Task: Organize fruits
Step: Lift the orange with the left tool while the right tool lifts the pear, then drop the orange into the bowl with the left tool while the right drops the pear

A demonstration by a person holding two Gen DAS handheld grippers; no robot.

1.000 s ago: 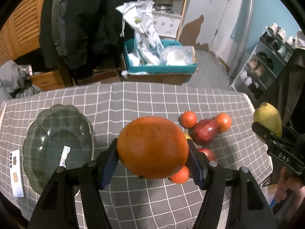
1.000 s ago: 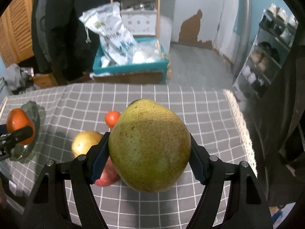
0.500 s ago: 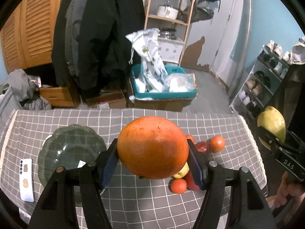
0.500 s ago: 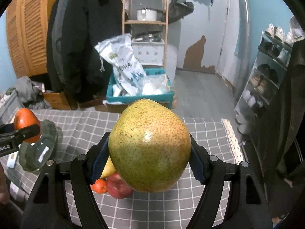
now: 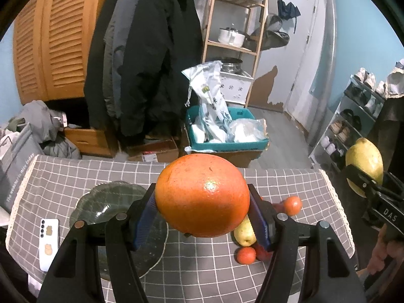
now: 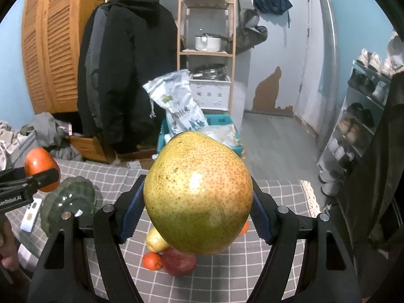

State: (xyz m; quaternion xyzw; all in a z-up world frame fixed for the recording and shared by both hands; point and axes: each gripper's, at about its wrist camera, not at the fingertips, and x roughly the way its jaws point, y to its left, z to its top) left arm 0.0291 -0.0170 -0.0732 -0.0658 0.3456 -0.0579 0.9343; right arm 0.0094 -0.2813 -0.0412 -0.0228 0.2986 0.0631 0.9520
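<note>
— What's over on your left?

— A white phone (image 5: 48, 243) lies flat near the left edge of the grey checked tablecloth (image 5: 204, 270). Just beside it sits the dark green glass dish (image 5: 111, 202), and I cannot tell from here whether any fruit is in it.

— And your left claw?

— My left gripper (image 5: 202, 208) is clamped on a big orange (image 5: 202, 194), blue pads pressed to both its sides, jaws roughly half apart around it. It hangs in the air above the cloth, over the dish's right rim as I see it.

— What's still on the table?

— Right of the dish there's a little cluster: a yellow pear (image 5: 244, 232), a small mandarin (image 5: 245, 255) touching a red apple (image 6: 178, 262), and another mandarin (image 5: 291, 205) at the far side. They sit close together, partly hidden behind my jaws.

— And the right claw?

— My right gripper (image 6: 198, 212) grips a large speckled green-yellow pear (image 6: 198, 193) the same way, pads tight on either flank, held up off the table above that cluster. From the left camera I see it out past the cloth's right edge.
</note>
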